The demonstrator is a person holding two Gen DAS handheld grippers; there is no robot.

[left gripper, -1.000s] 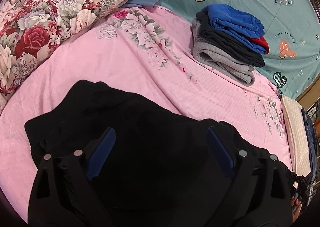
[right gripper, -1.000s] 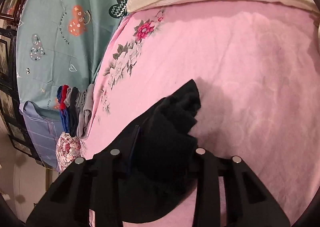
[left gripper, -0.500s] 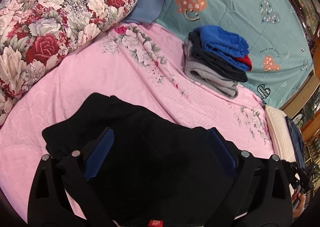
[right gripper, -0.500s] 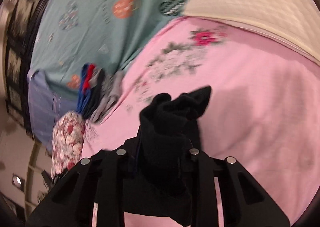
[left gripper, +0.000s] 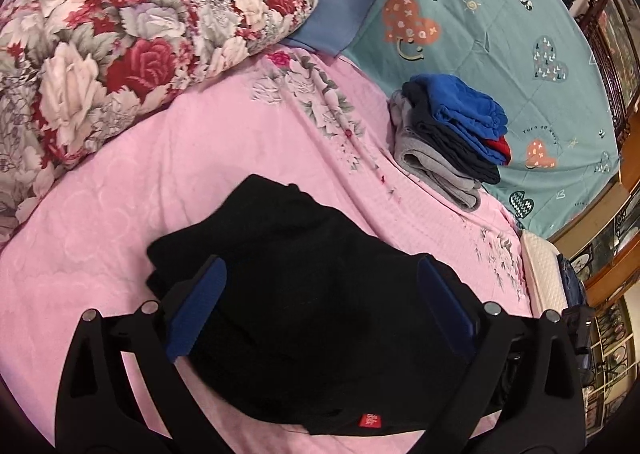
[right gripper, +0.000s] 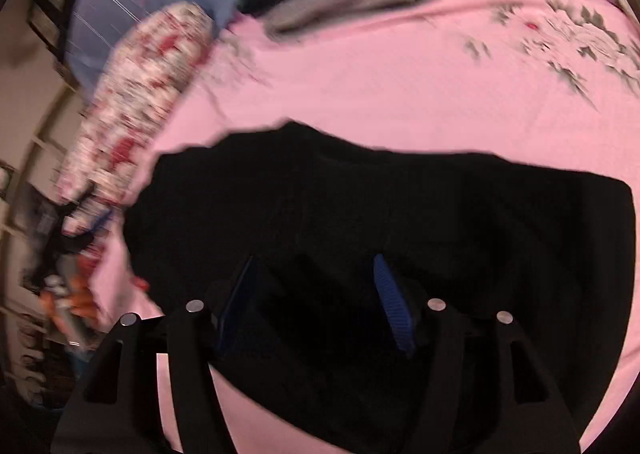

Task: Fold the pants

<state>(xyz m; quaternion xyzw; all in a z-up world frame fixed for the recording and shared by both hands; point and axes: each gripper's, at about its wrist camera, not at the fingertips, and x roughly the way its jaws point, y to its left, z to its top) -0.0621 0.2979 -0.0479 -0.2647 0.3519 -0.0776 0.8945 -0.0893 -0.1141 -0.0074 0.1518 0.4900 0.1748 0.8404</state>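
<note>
The black pants (left gripper: 312, 294) lie folded into a compact bundle on the pink bedsheet (left gripper: 180, 158), with a small red label (left gripper: 370, 420) at the near edge. My left gripper (left gripper: 320, 262) hovers over them, open wide, with its blue pads (left gripper: 196, 306) apart and nothing between them. In the blurred right wrist view the pants (right gripper: 400, 206) spread flat below my right gripper (right gripper: 314, 260). Its blue pads (right gripper: 390, 306) stand apart, and no bunched cloth is held between them.
A stack of folded clothes (left gripper: 448, 142), grey, black and blue, sits at the far right of the sheet. A floral quilt (left gripper: 120, 34) lies at the back left, with a teal duvet (left gripper: 500, 34) behind. The bed edge and a cream pad (left gripper: 544, 274) are at the right.
My right gripper, shut on a bunched end of the pants, swung it over the rest and opened. The pants now form a shorter bundle. My left gripper stayed open above them.
</note>
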